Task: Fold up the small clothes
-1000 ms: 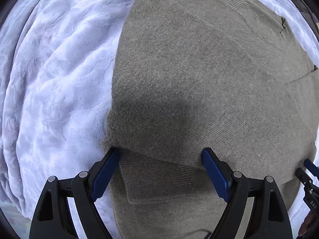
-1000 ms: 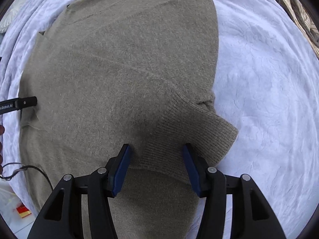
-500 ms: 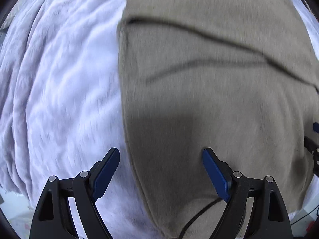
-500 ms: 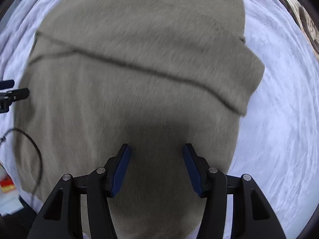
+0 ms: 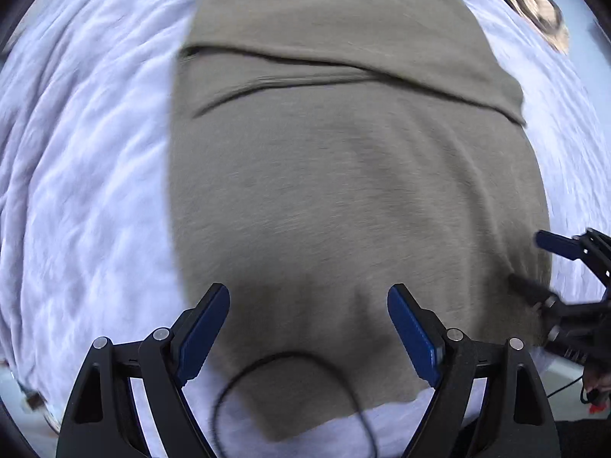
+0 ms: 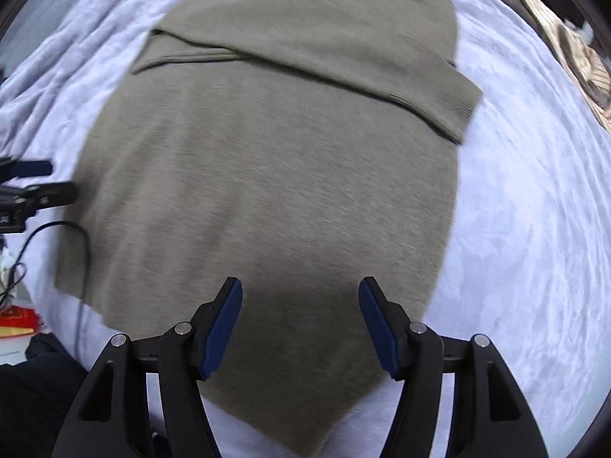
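An olive knit sweater (image 5: 343, 175) lies flat on a white plush blanket (image 5: 84, 191), both sleeves folded across its upper part. It also shows in the right wrist view (image 6: 275, 175), with a ribbed cuff (image 6: 454, 103) at its right edge. My left gripper (image 5: 307, 324) is open and empty above the sweater's lower part. My right gripper (image 6: 299, 316) is open and empty above the lower part too. The right gripper shows at the right edge of the left wrist view (image 5: 553, 263); the left one shows at the left edge of the right wrist view (image 6: 38, 187).
A black cable (image 5: 290, 374) loops over the sweater's hem. A patterned cloth (image 6: 573, 49) lies at the far right. A red and white object (image 6: 15, 324) sits at the blanket's near left edge (image 6: 68, 328).
Both grippers have drawn back from the folded sleeves toward the sweater's hem. The sleeves now lie far from the fingers. Both stayed open.
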`<state>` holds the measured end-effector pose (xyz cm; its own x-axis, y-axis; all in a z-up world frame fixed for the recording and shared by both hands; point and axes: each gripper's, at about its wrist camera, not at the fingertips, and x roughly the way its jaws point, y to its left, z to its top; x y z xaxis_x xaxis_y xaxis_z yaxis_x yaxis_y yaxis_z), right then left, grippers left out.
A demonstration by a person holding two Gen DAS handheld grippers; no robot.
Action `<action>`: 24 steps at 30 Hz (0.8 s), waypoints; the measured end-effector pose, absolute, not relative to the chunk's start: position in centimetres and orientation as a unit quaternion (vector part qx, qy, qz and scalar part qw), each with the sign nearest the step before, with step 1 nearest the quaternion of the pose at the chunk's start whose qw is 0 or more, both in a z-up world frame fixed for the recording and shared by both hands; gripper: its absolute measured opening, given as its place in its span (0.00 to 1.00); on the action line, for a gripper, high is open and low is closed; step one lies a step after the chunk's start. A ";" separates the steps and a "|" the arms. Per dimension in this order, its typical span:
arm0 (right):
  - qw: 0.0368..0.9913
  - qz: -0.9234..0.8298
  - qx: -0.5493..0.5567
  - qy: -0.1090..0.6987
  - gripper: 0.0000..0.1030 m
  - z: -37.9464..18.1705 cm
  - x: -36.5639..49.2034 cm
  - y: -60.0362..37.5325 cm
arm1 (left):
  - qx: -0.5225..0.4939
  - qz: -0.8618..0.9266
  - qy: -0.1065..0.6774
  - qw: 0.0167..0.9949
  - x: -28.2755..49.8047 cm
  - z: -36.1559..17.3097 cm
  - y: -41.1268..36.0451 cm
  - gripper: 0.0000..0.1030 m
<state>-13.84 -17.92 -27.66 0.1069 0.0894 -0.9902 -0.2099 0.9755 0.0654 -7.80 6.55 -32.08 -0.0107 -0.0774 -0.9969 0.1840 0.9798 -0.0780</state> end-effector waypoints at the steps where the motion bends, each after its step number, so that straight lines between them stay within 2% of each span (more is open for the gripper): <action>1: 0.734 0.113 -0.048 0.668 0.65 -28.3 -13.7 -17.3 | 0.045 -0.102 0.713 0.693 -7.7 -33.2 5.7 0.83; 4: 0.703 0.109 -0.080 0.698 0.65 -30.8 -13.6 -17.4 | 0.114 -0.084 0.747 0.649 -8.5 -38.1 5.0 0.84; 5: 0.699 0.097 -0.096 0.702 0.65 -31.5 -14.0 -18.0 | 0.123 -0.078 0.752 0.642 -9.2 -39.1 5.9 0.94; 6: 0.701 0.089 -0.100 0.701 0.65 -31.8 -14.4 -18.9 | 0.121 -0.073 0.748 0.648 -9.7 -39.3 7.0 1.00; 10: 0.709 0.071 -0.063 0.699 0.65 -31.2 -15.5 -21.9 | 0.092 -0.068 0.747 0.655 -11.8 -38.6 10.3 1.00; 13: 0.710 0.060 -0.065 0.699 0.66 -30.1 -17.3 -22.9 | 0.083 -0.064 0.737 0.667 -12.9 -36.1 11.5 1.00; 17: 0.732 0.028 -0.014 0.681 0.69 -26.8 -22.1 -22.5 | 0.010 -0.032 0.722 0.691 -15.3 -33.1 15.8 1.00; 20: 0.724 0.006 0.031 0.689 0.69 -27.2 -23.3 -24.7 | -0.047 -0.009 0.737 0.675 -16.1 -34.2 19.5 0.85; 24: 0.701 0.010 0.079 0.708 0.69 -29.1 -23.5 -26.3 | -0.080 -0.025 0.748 0.659 -15.2 -36.4 21.6 0.84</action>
<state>-23.50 -26.30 -29.14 -0.0035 0.1253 -0.9921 0.0984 0.9873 0.1244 -15.22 21.57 -36.41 -0.1191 -0.1525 -0.9811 -0.0859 0.9860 -0.1428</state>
